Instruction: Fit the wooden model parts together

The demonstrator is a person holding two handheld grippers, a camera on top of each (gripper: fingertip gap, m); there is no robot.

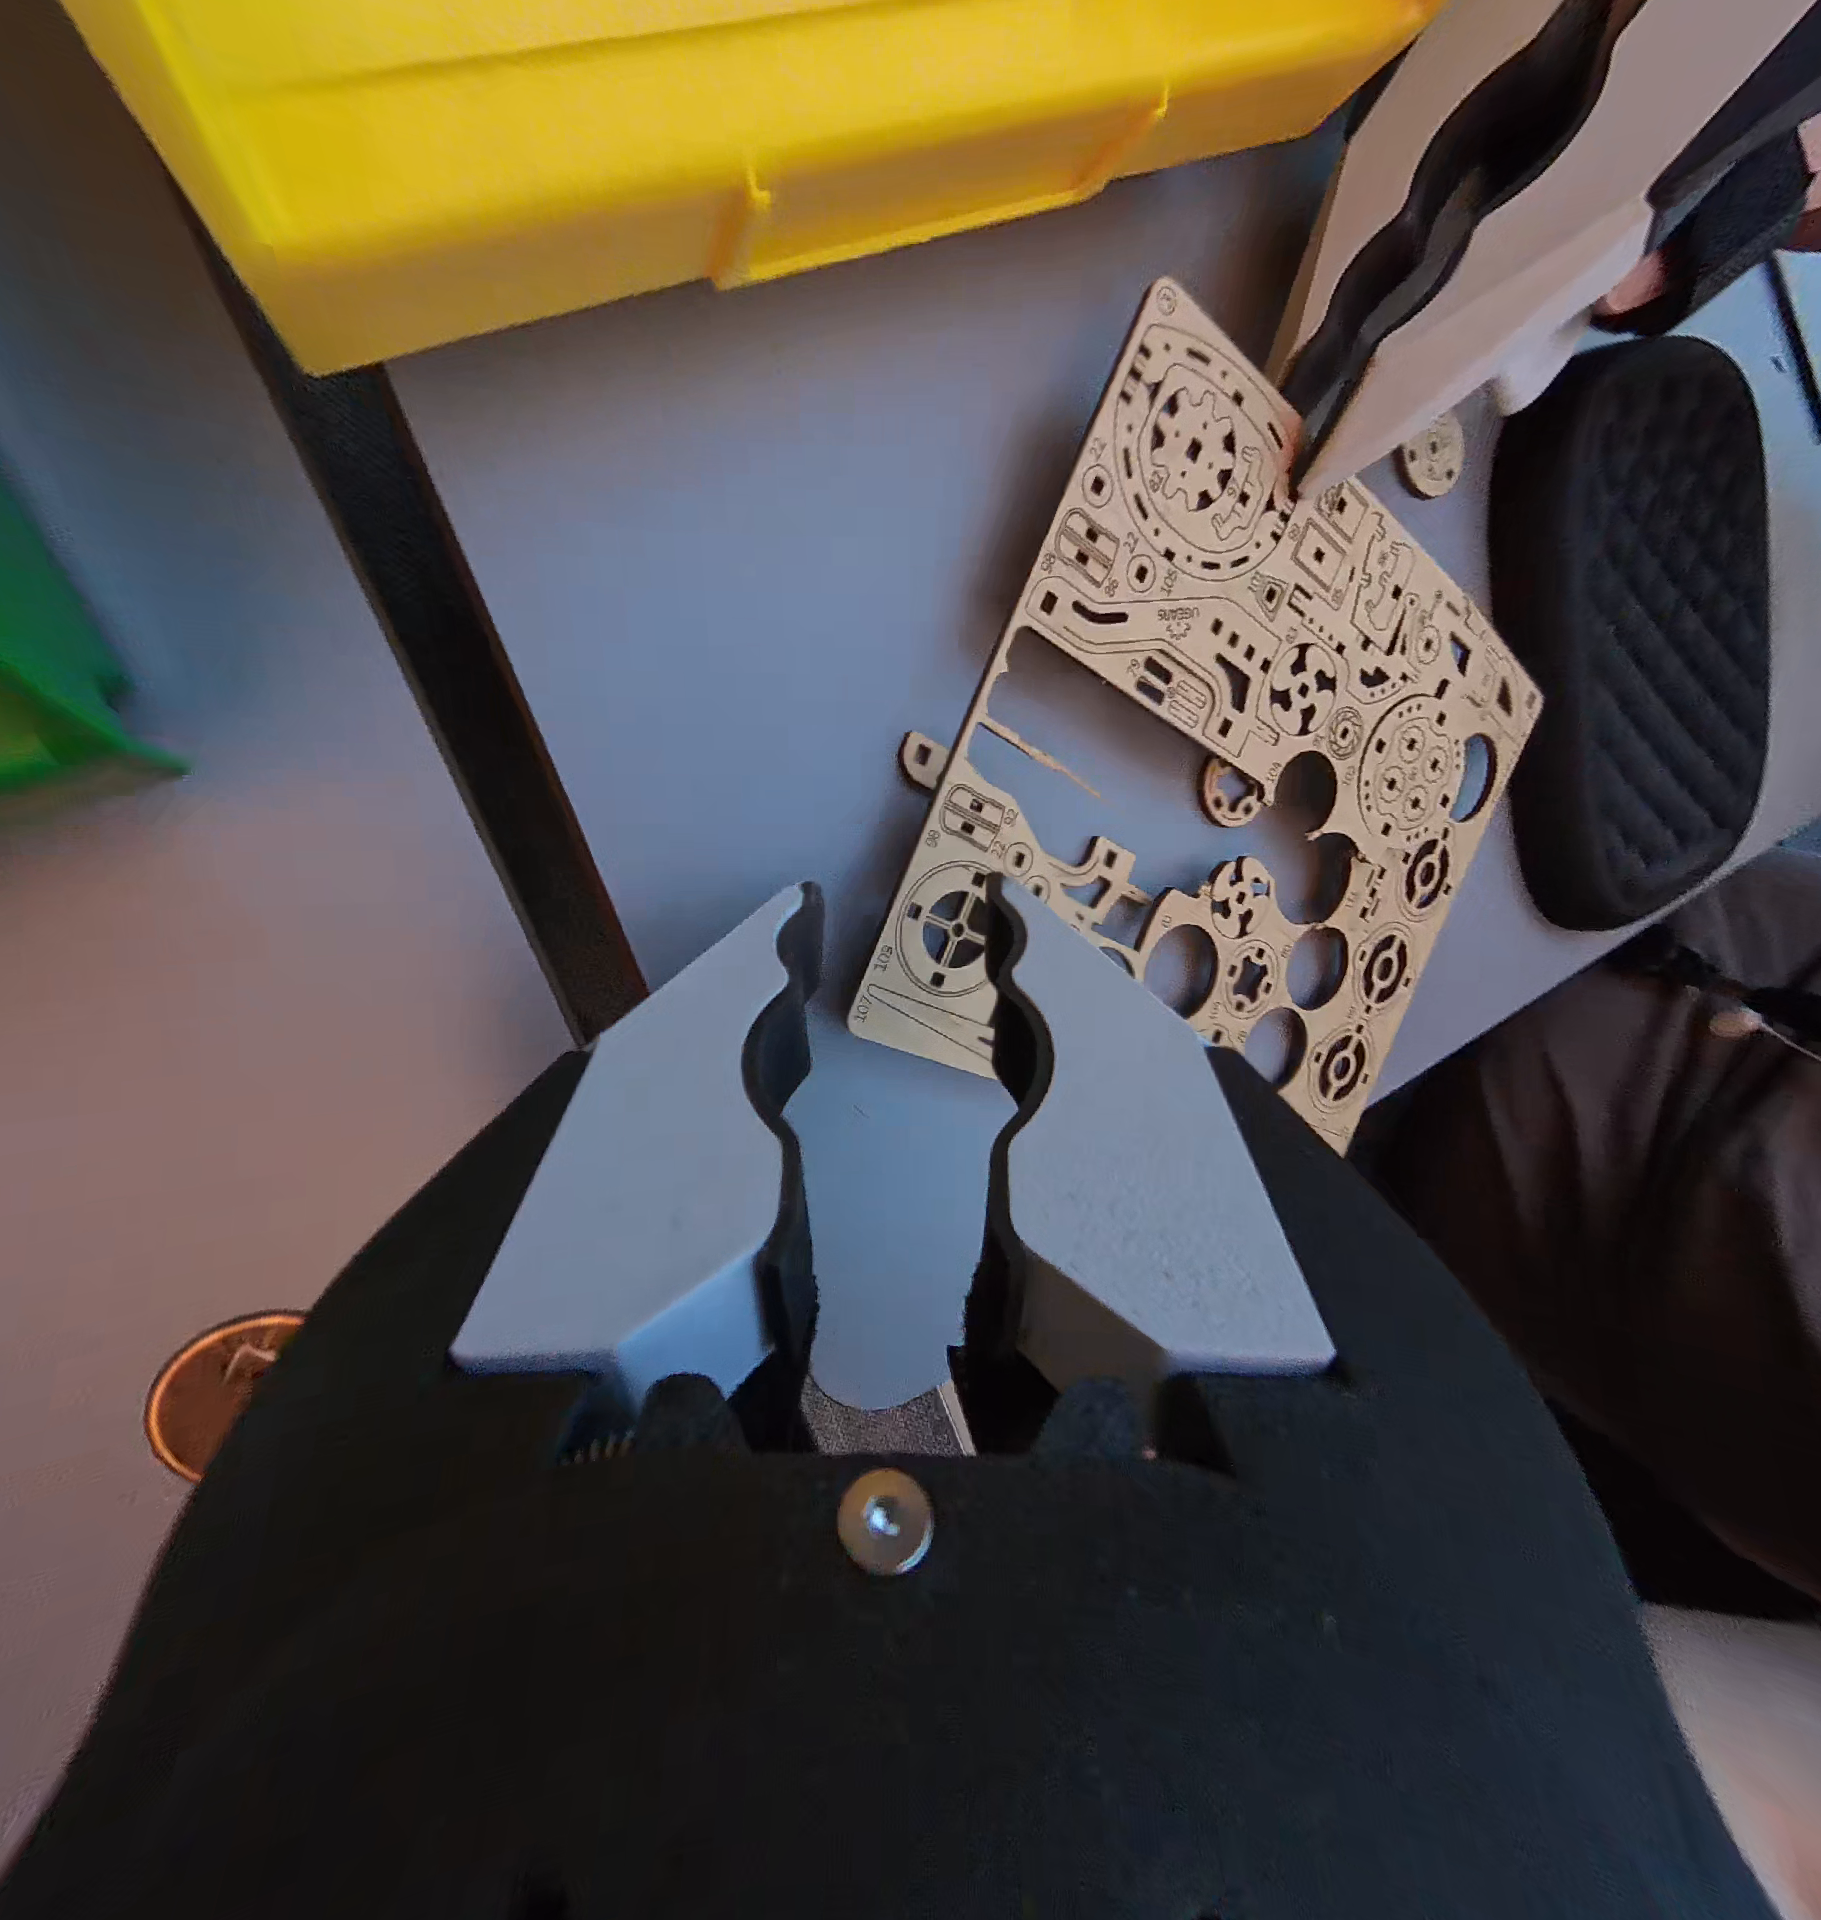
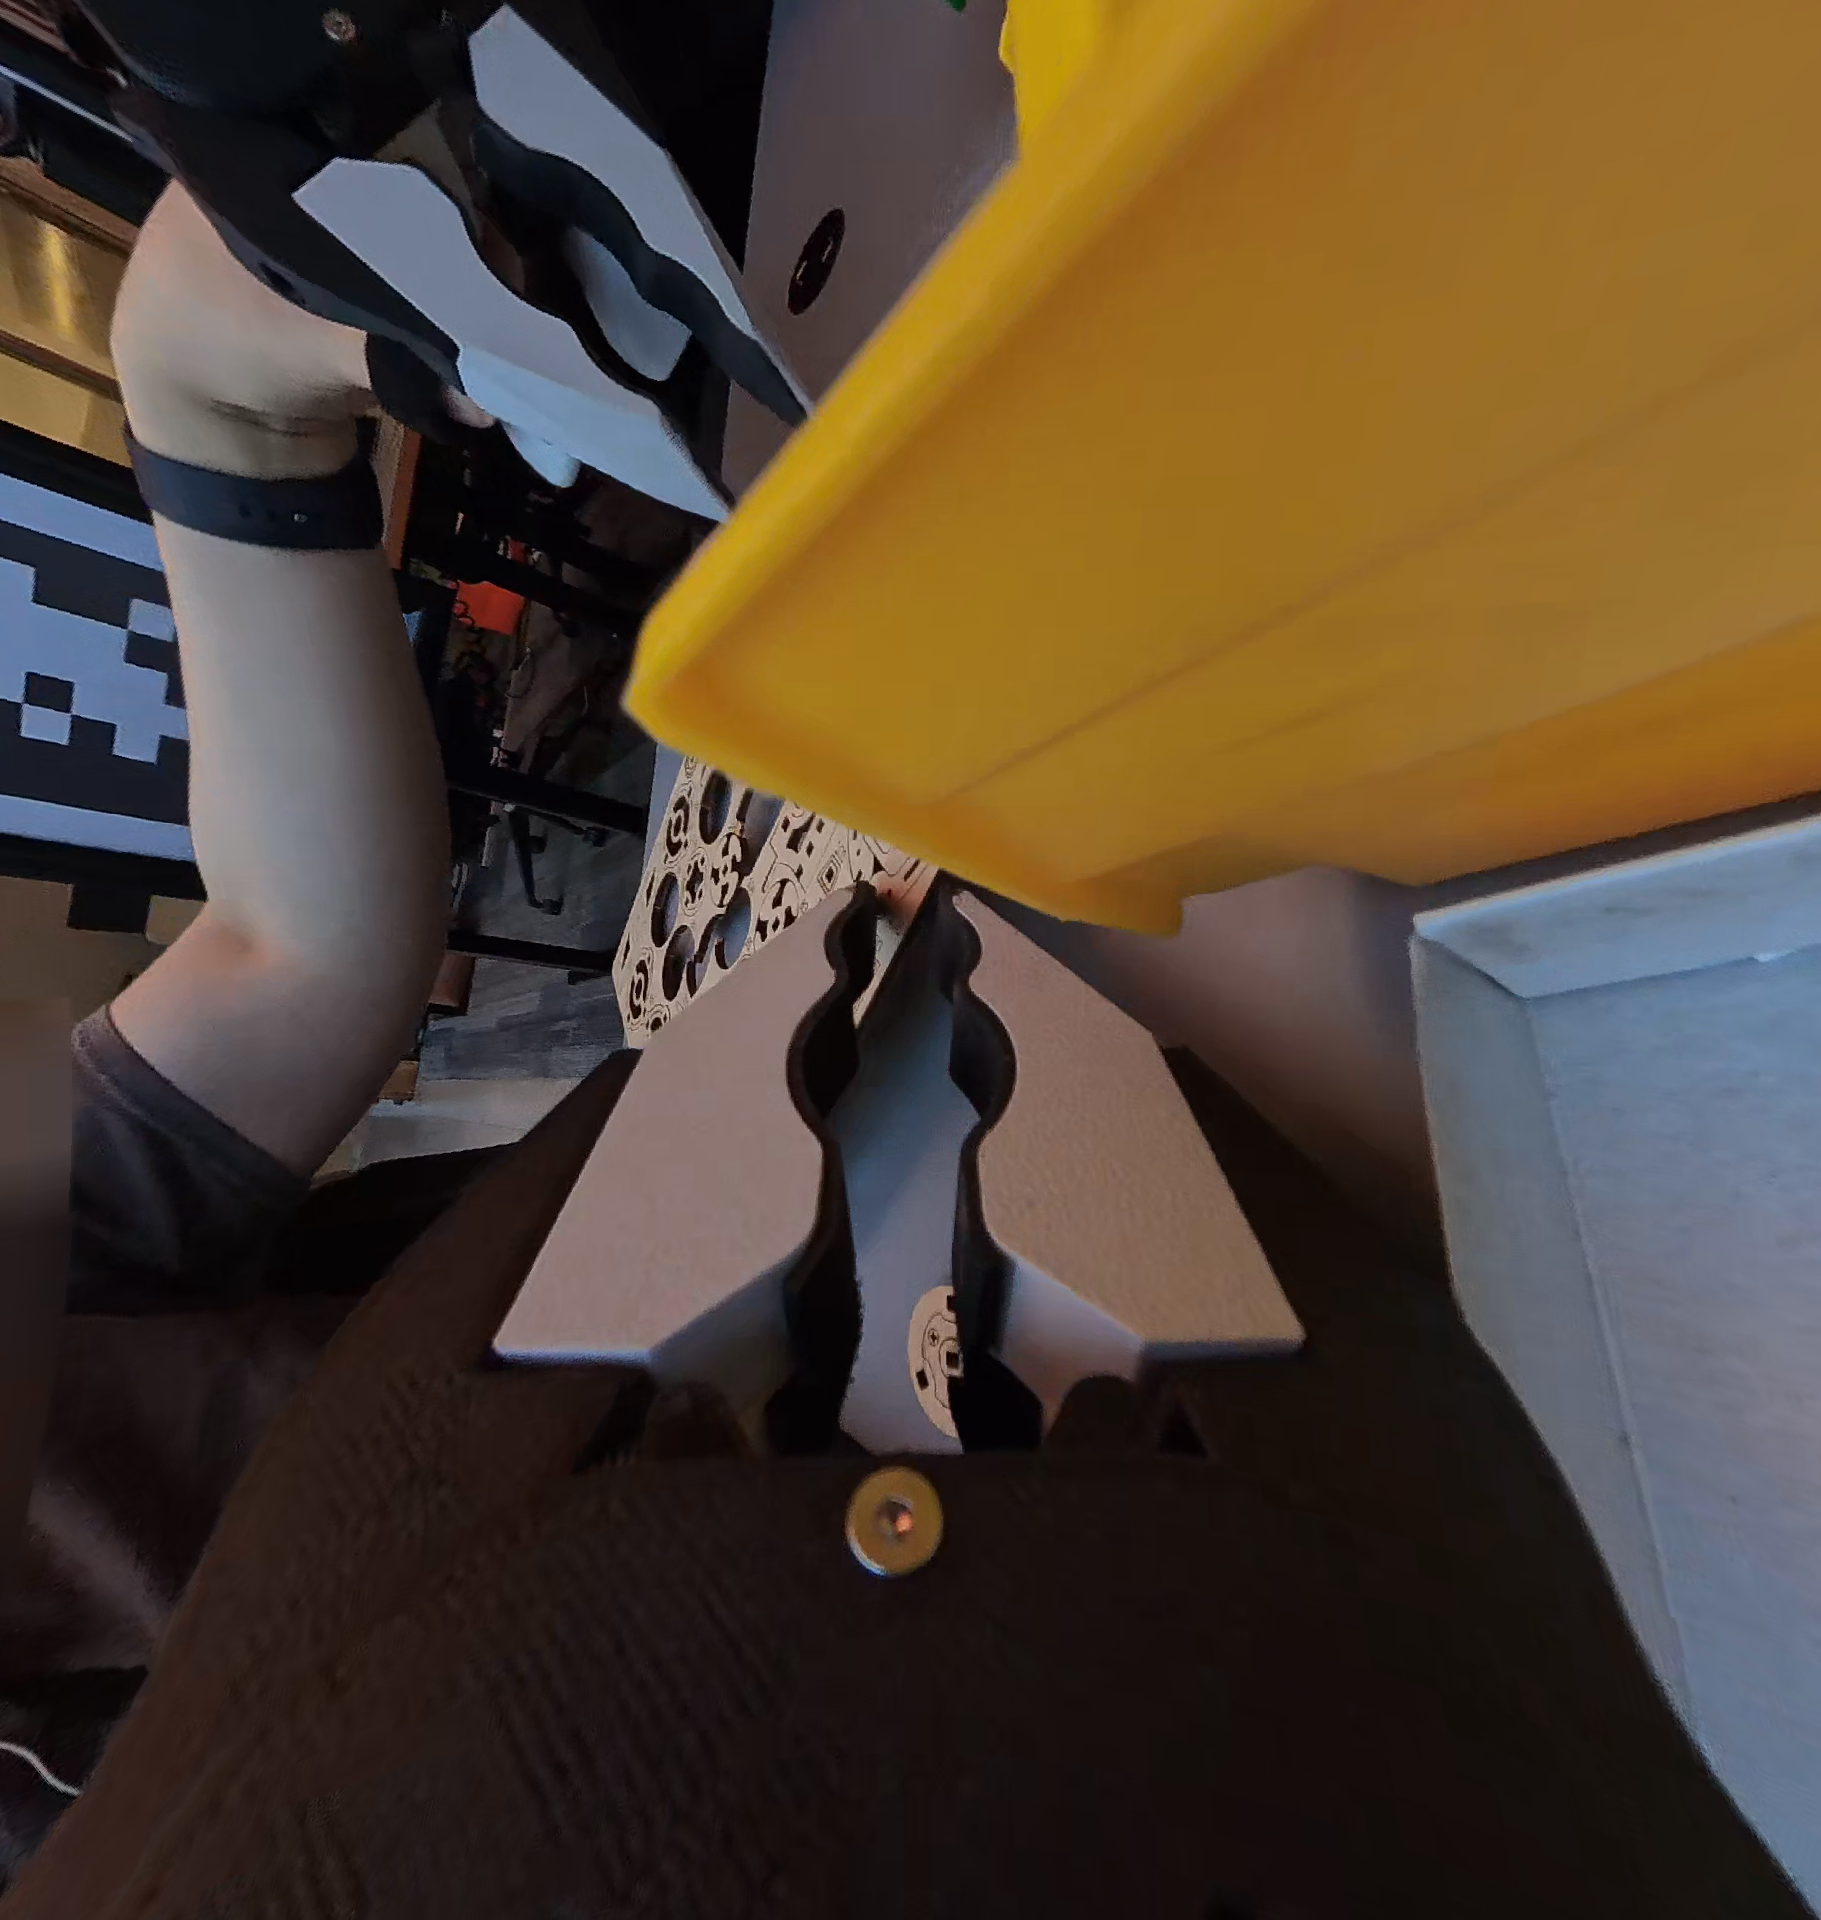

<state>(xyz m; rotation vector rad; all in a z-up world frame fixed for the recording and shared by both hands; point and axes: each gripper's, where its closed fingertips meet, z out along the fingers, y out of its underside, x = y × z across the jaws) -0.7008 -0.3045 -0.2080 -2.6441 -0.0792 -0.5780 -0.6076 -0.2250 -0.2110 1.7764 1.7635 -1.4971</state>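
Plywood, pale and laser-cut, makes up the flat sheet of wooden model parts [image 1: 1197, 707] lying on the grey bench [image 1: 698, 582], just below the yellow plastic bin [image 1: 677, 156]. Several round and long holes in the sheet show that some pieces are already out, and a few loose ones lie by it: a small ring-shaped wooden piece [image 1: 1234, 792] and a small wooden disc [image 1: 1431, 457] near the far edge. No two pieces look joined yet, so I judge the fitting itself is all left. The right hand-held gripper [image 1: 1301, 473] has its tips nearly together at the sheet's upper edge; whether it pinches anything I cannot tell. The left hand-held gripper [image 1: 901, 914] hovers over the near corner, jaws apart and empty. In the right wrist view the bin hides most of the sheet.
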